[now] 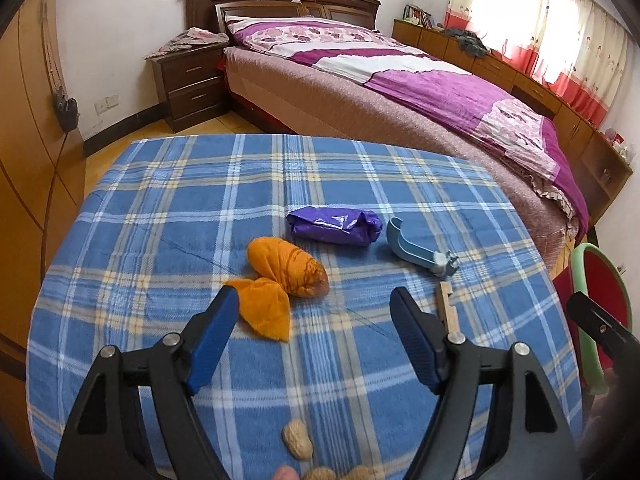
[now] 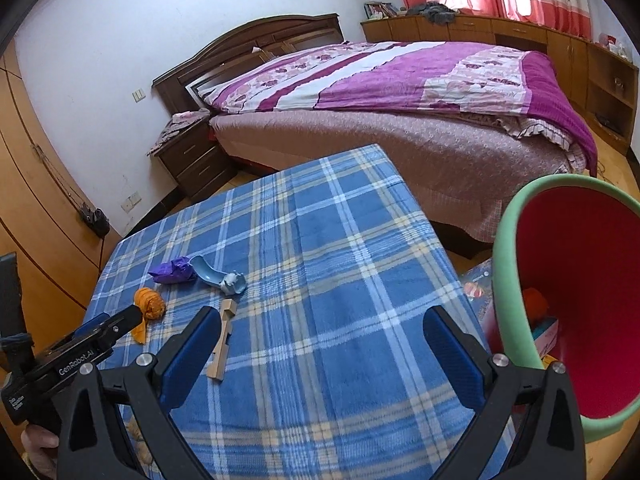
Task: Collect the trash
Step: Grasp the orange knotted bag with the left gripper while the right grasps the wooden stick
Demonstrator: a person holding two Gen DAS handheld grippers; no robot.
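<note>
In the left wrist view, the left gripper (image 1: pixel 314 300) is seen pointing down at a slant over a worktop (image 1: pixel 160 208) covered in blue plaid cloth. Its blue-padded fingers (image 1: pixel 216 328) are spread wide, and nothing is held between them. Just ahead of the left finger an orange cloth bundle (image 1: pixel 288 266) is found lying on the cloth, its loose tail close beside that fingertip. Beyond it a crumpled purple wrapper (image 1: pixel 334 226) is seen, and to its right a blue-grey plastic piece (image 1: pixel 416 250). A small wooden piece (image 1: pixel 447 306) lies near the right finger. Shown only here are peanut shells (image 1: pixel 298 438) at the near edge of the worktop, under the gripper frame. Only a sliver of the green-rimmed red bin (image 1: pixel 592 320) is caught at the right edge, partly behind the black tip of the right gripper.

In the right wrist view, the right gripper (image 2: pixel 320 324) is likewise tilted downward with its fingers (image 2: pixel 188 352) set wide apart and empty, over bare plaid near the worktop's right side. The bin (image 2: pixel 516 300) is shown fully here, standing just beside the worktop on the right, with some items already inside it. The left gripper (image 2: pixel 120 322) is seen from the side at lower left, its tip reaching to the orange cloth bundle (image 2: pixel 150 302); whether it touches cannot be told. The purple wrapper (image 2: pixel 172 272), blue-grey plastic piece (image 2: pixel 220 276) and wooden piece (image 2: pixel 222 340) are seen lying apart on the cloth.
</note>
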